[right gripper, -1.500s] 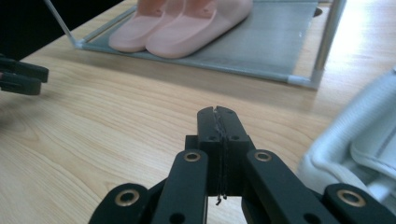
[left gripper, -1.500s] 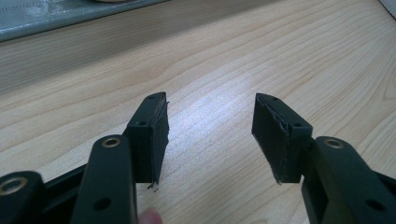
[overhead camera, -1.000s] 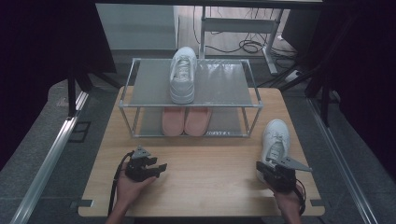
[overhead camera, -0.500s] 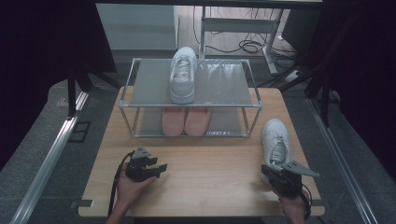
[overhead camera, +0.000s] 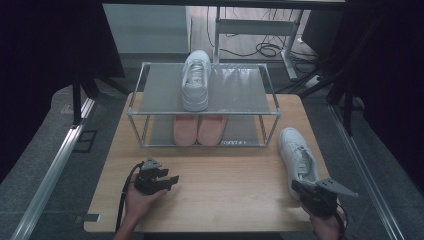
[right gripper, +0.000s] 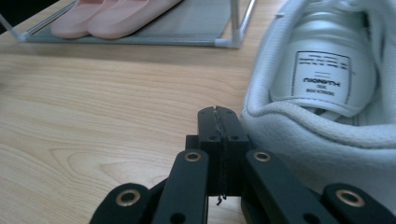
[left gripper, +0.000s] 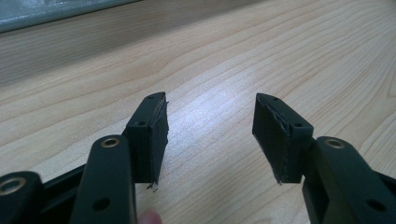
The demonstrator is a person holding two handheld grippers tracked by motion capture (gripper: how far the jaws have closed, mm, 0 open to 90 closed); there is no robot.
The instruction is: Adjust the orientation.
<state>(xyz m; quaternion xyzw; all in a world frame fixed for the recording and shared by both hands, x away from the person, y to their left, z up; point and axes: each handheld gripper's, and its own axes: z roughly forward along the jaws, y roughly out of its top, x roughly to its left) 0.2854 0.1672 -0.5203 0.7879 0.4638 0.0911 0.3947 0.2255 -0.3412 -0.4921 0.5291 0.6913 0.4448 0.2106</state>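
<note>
On rack (overhead camera: 270, 100): white sneaker (overhead camera: 195, 80), pink pair (overhead camera: 200, 129)

Pale wood-grain table (overhead camera: 215, 200), smooth, faint sheen; white leather-look sneaker (overhead camera: 298, 156) at 3 o'clock, padded cloth collar; matt black plastic gripper pads (left gripper: 154, 135); metal-tube rack (overhead camera: 205, 112), frosted grey shelves.

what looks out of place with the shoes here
One white sneaker lies alone on the table, right of the rack, while its mate sits on the top shelf. The pink pair is together on the lower shelf. The right claw is shut beside the stray sneaker's heel.
</note>
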